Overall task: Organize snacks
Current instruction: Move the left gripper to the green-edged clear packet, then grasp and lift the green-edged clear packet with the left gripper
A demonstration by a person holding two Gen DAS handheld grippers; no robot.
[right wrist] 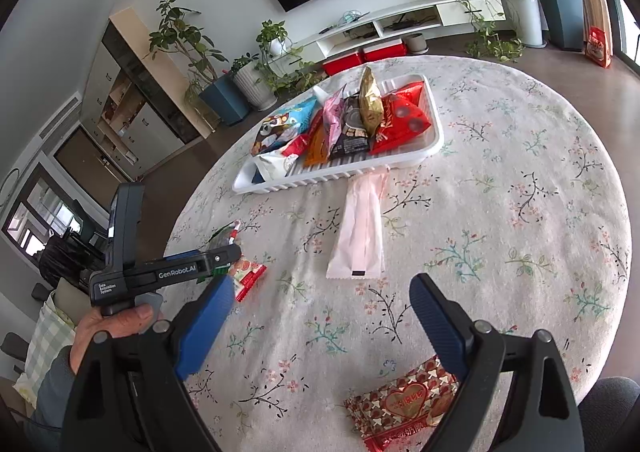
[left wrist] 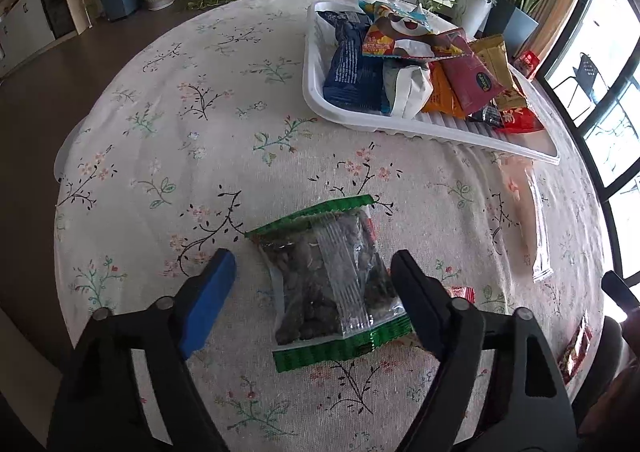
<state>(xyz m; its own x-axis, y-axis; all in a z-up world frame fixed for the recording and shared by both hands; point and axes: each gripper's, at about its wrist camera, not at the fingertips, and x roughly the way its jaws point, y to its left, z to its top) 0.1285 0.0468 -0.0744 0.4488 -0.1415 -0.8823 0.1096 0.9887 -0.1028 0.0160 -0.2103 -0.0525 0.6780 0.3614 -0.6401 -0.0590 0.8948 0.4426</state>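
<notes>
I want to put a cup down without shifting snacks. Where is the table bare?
Bare cloth lies left of the white tray, beyond the green-edged packet, and right of the long pink packet. The tray is piled full.

A broad stretch of bare flowered tablecloth (left wrist: pixel 168 156) lay open between the table's left edge and the white ribbed plastic tray (left wrist: pixel 460 132), which was heaped high with snack bags and barred the far right side. Nearer, a clear green-edged packet of dark snacks (left wrist: pixel 332 280) filled the space between the left gripper's (left wrist: pixel 316 292) open jaws. A long pale pink sachet (right wrist: pixel 360 236) lay just before the tray, and a red heart-printed packet (right wrist: pixel 404 404) sat under the right gripper (right wrist: pixel 320 324).
</notes>
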